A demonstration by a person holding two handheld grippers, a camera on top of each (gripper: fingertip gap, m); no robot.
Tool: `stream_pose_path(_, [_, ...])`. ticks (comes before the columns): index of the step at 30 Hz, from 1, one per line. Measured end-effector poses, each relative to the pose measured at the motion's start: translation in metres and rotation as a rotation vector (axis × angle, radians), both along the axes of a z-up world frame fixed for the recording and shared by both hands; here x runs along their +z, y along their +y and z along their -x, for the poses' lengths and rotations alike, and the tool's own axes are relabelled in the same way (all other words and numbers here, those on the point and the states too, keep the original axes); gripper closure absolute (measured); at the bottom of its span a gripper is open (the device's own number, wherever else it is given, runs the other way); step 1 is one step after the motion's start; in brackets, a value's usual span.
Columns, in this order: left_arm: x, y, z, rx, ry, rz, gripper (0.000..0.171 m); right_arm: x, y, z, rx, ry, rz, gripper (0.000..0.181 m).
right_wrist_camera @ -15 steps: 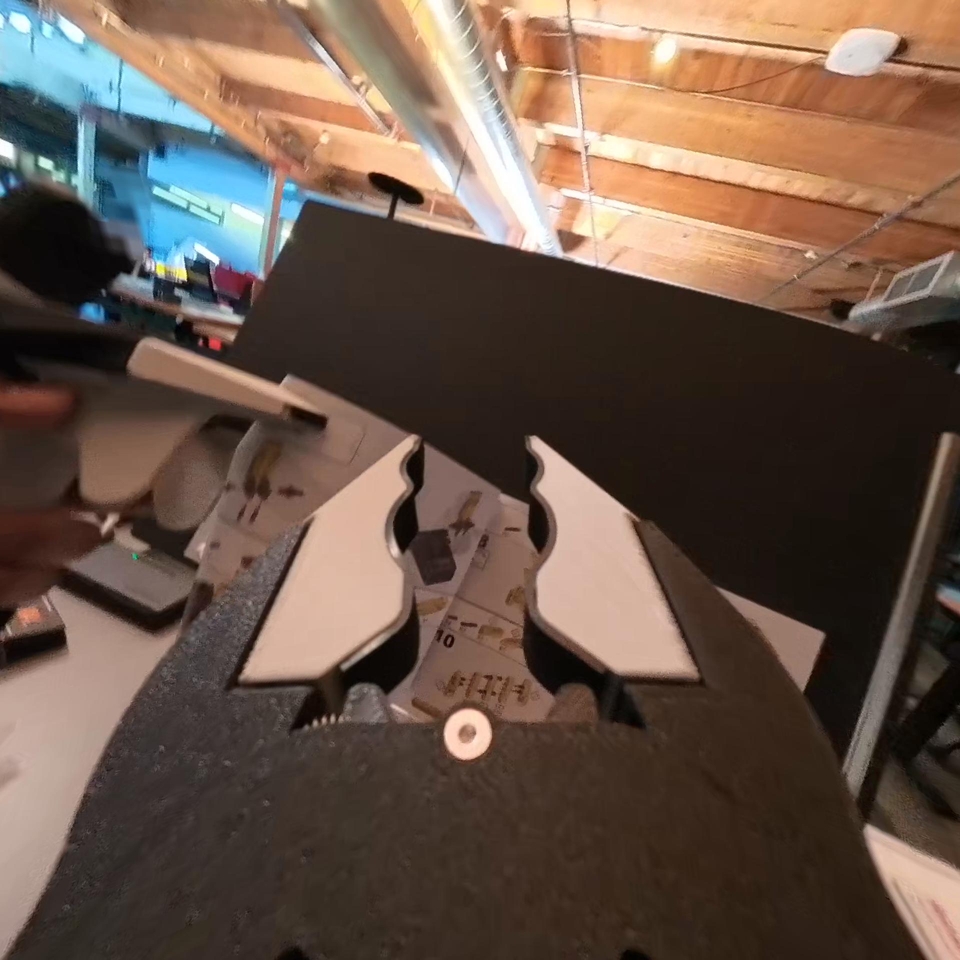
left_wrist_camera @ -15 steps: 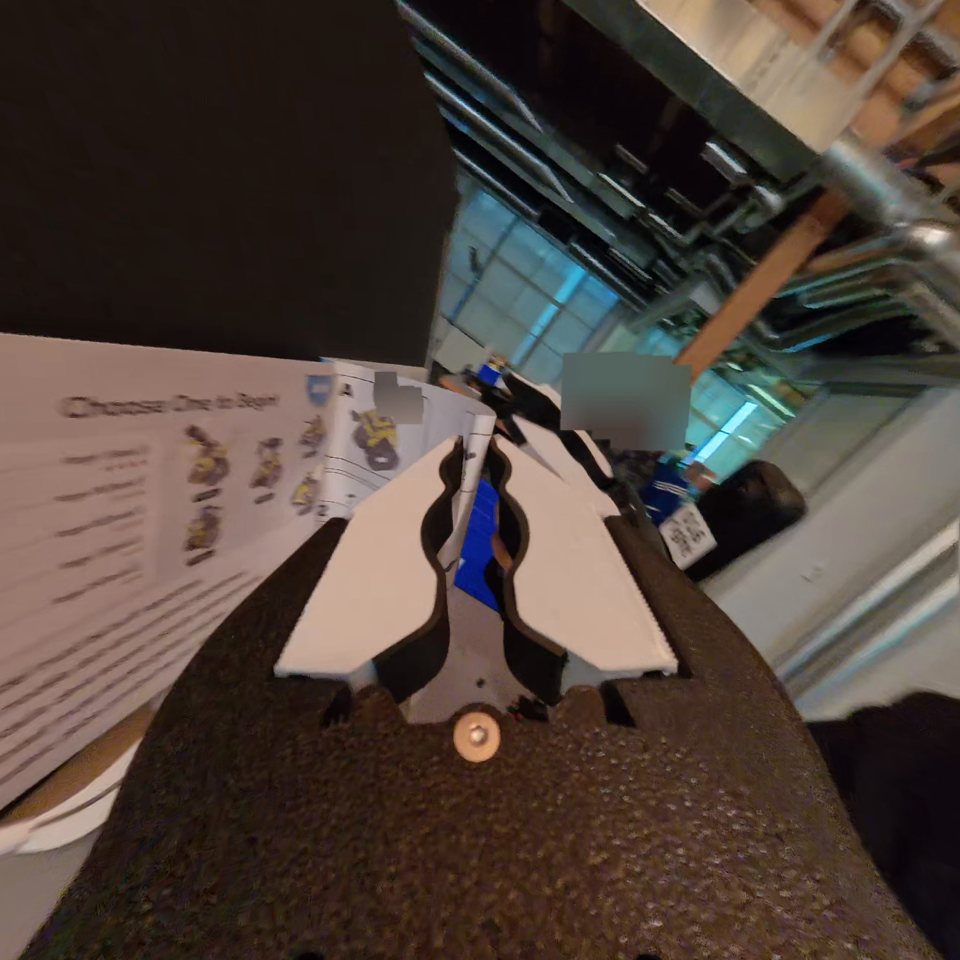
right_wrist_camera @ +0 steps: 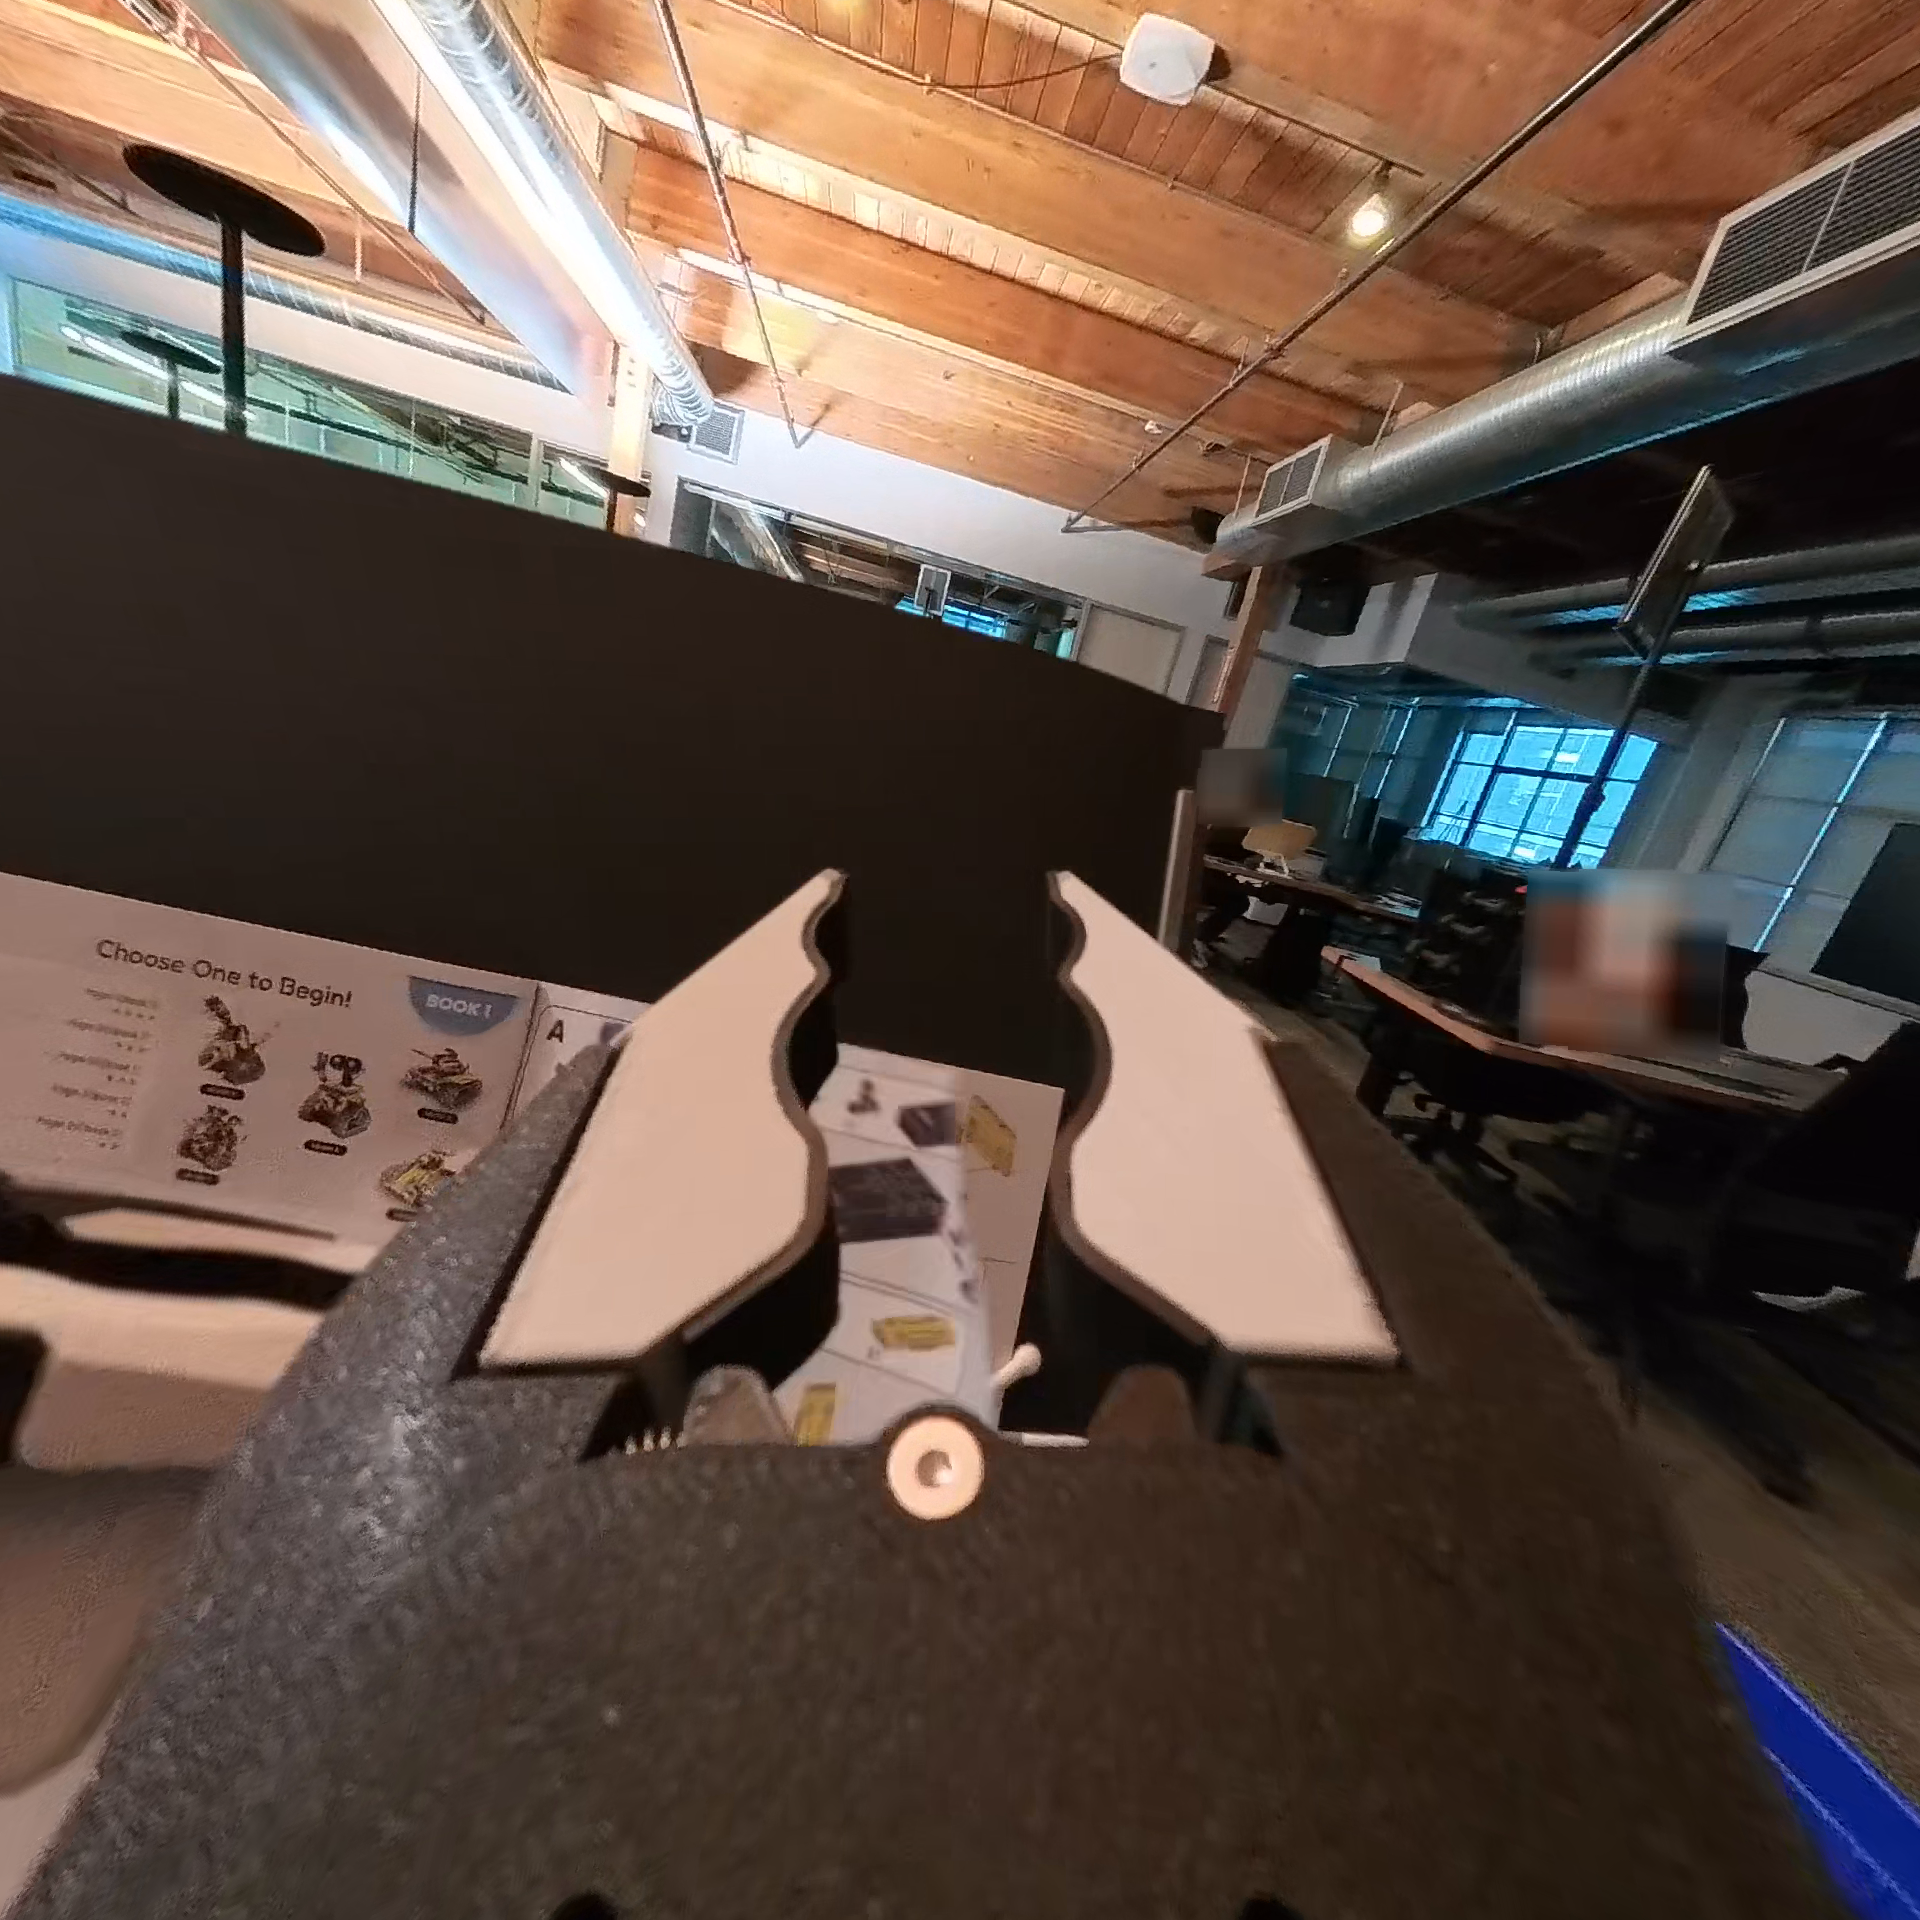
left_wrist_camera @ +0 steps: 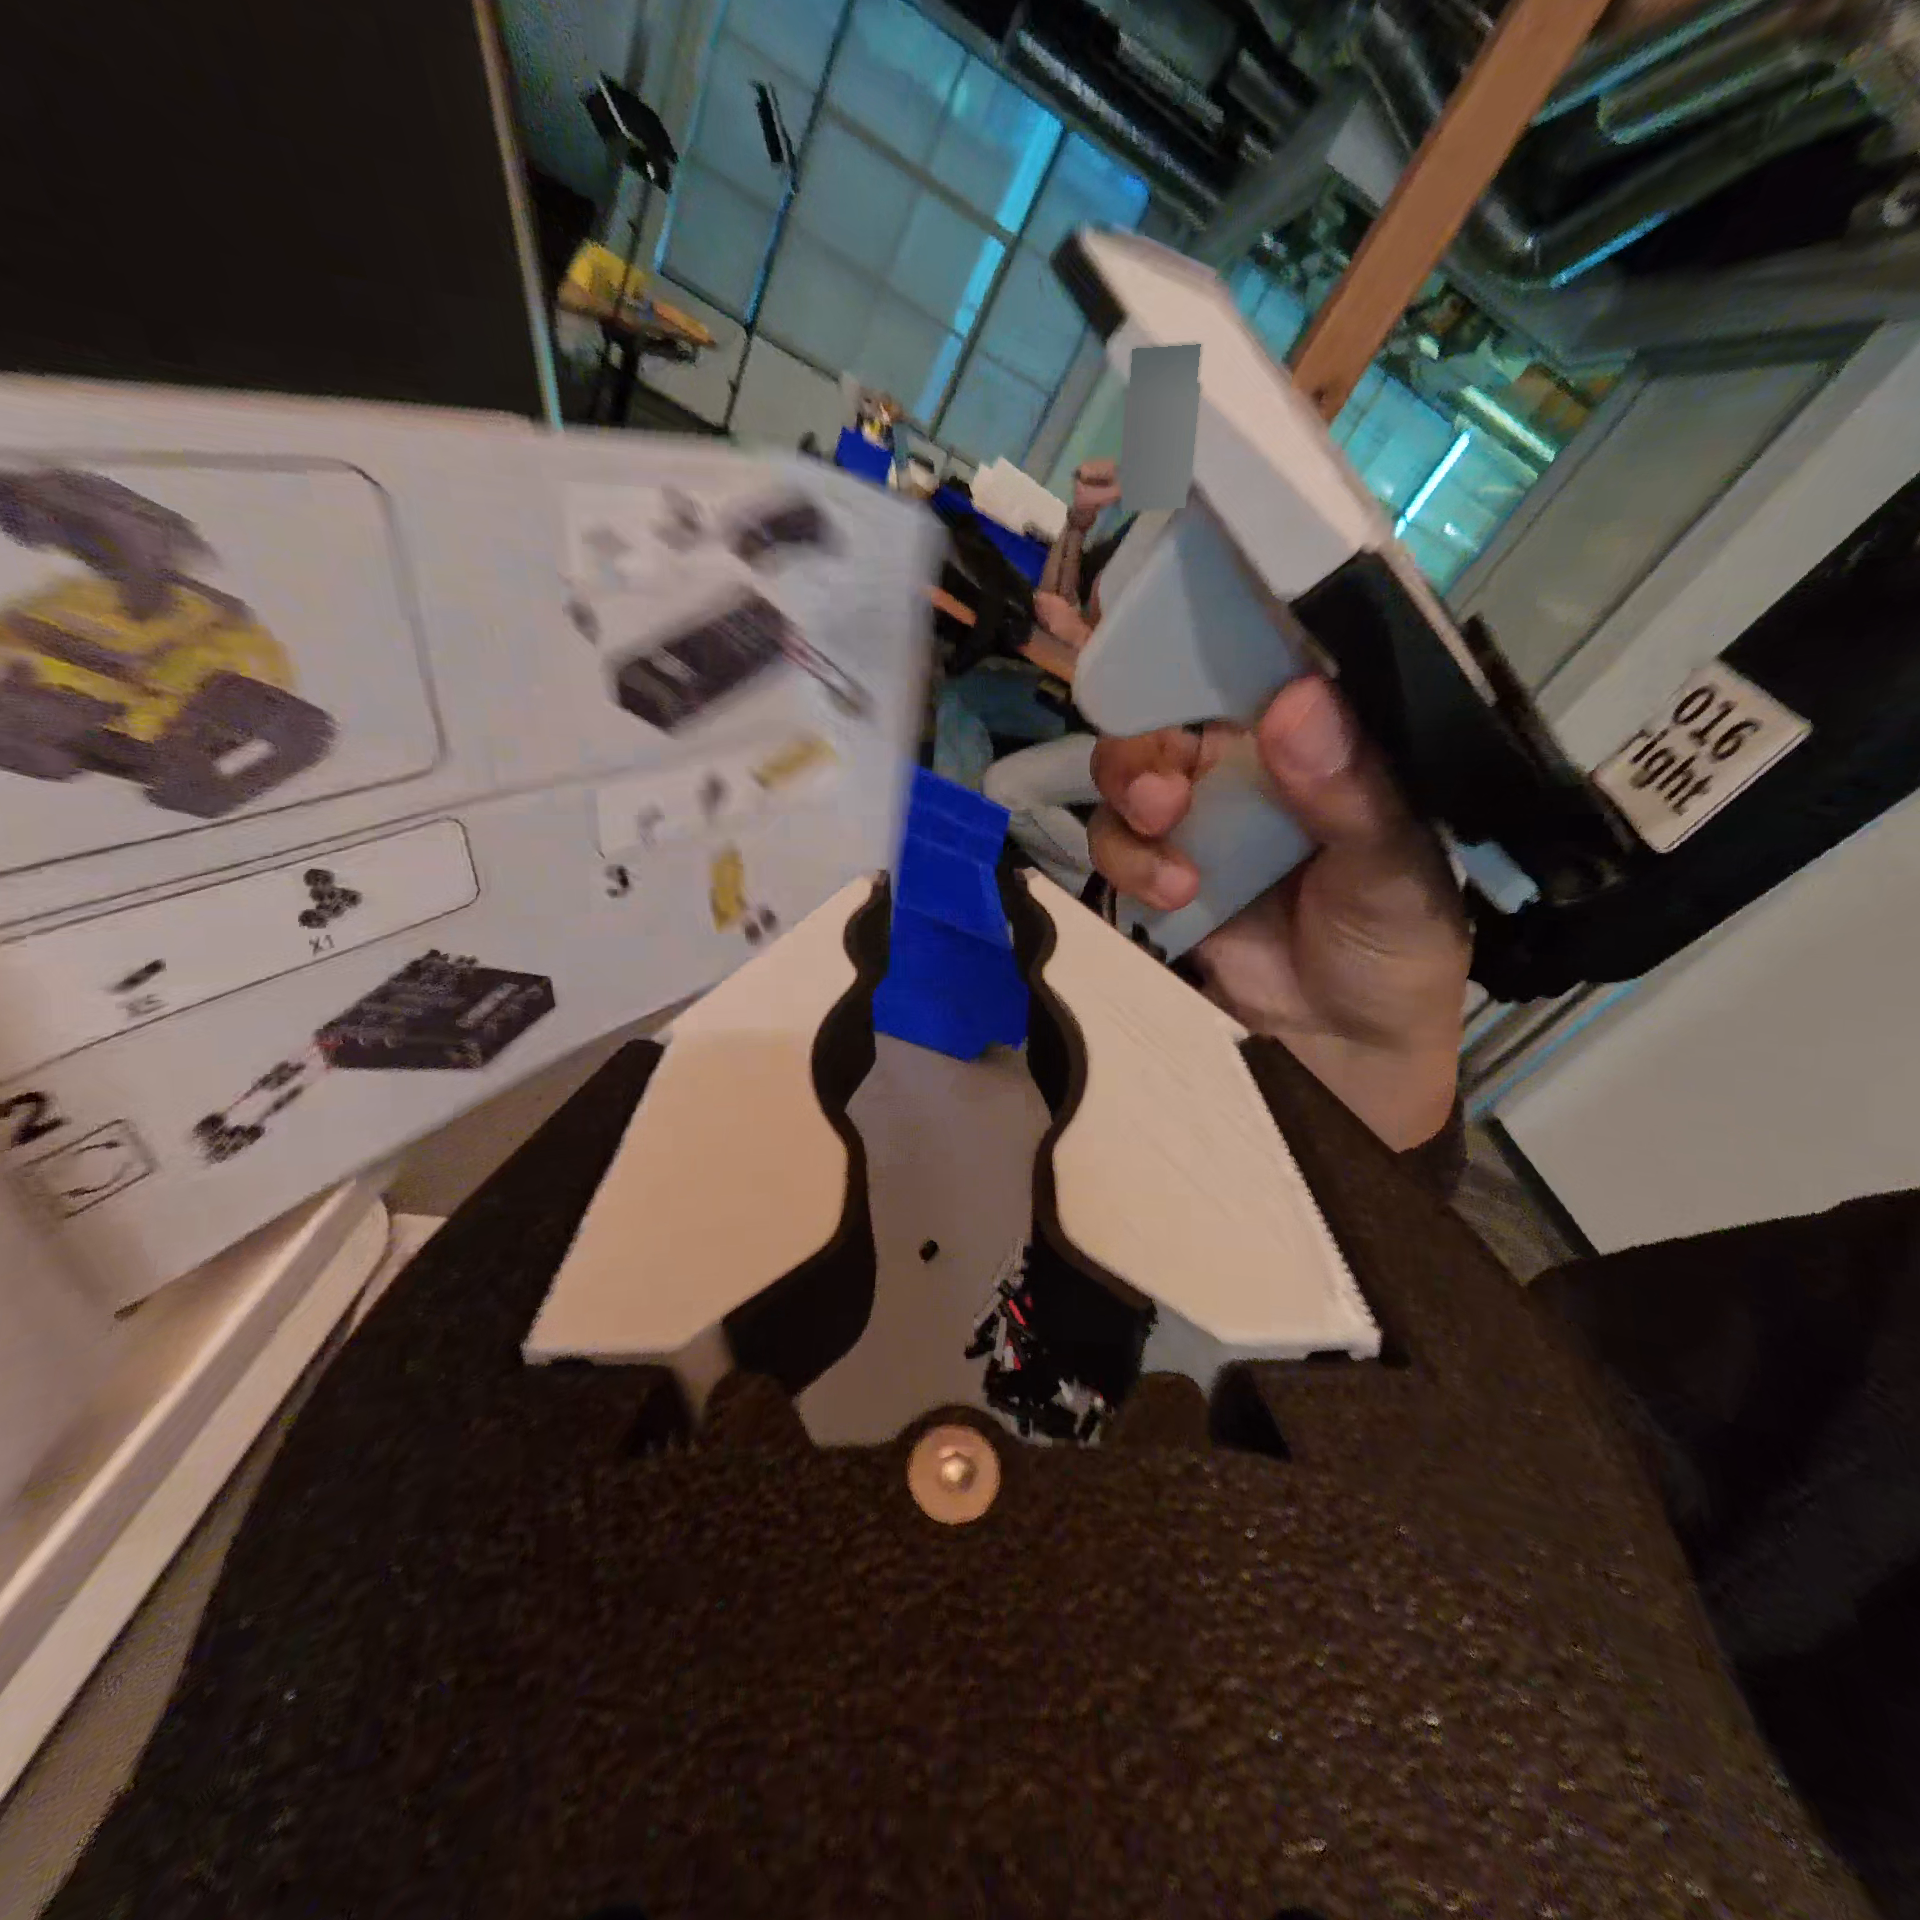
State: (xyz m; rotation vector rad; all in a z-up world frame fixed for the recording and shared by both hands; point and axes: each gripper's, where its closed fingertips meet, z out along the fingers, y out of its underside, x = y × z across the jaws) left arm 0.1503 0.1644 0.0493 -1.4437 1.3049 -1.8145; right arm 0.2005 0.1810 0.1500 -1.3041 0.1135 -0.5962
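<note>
Two tools: left tool and right tool gape apart, grasping nothing.

Instruction sheet perhaps released, fingers apart

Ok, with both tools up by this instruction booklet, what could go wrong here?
The left tool is open, with the blurred booklet page only beside its fingertip, so the page may flop away. The right tool, also open, sits in a hand close by; the two could knock together.
</note>
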Motion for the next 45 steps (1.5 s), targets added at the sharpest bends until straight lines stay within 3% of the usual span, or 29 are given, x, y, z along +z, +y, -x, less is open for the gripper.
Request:
stream_pose_path(4, [-0.024,-0.003,-0.012,0.031,0.098,-0.099,0.149,-0.002,-0.002,-0.006,-0.013,0.003,0.011,0.143])
stream_pose_path(9, [-0.034,0.031,-0.010,0.207,0.150,-0.174,0.149,-0.020,0.007,-0.011,-0.002,0.000,0.112,0.148])
stream_pose_path(14, [-0.043,0.085,0.005,0.459,0.209,-0.197,0.149,-0.103,0.046,0.003,0.199,0.091,0.470,0.148])
stream_pose_path(17, [-0.043,0.105,0.018,0.554,0.220,-0.228,0.149,-0.151,0.063,-0.004,0.198,0.110,0.637,0.148])
stream_pose_path(20, [-0.045,0.124,0.031,0.637,0.249,-0.258,0.149,-0.173,0.073,-0.014,0.178,0.134,0.681,0.149])
stream_pose_path(24, [-0.045,0.123,0.035,0.615,0.225,-0.225,0.149,-0.173,0.076,-0.030,0.117,0.132,0.649,0.163])
stream_pose_path(31, [-0.043,0.091,-0.001,0.569,0.184,-0.322,0.149,-0.158,0.064,-0.050,0.046,0.122,0.595,0.165])
stream_pose_path(34, [-0.051,0.074,-0.031,0.537,0.208,-0.413,0.150,-0.144,0.046,-0.083,-0.022,0.232,0.469,0.164])
stream_pose_path(38, [-0.061,0.067,-0.071,0.516,0.243,-0.520,0.150,-0.139,0.030,-0.097,0.062,0.388,0.364,0.162])
stream_pose_path(43, [-0.065,0.078,-0.095,0.563,0.282,-0.663,0.151,-0.180,0.026,-0.100,0.037,0.353,0.593,0.158])
stream_pose_path(45, [-0.067,0.084,-0.097,0.594,0.288,-0.689,0.158,-0.183,0.029,-0.101,0.029,0.349,0.589,0.163])
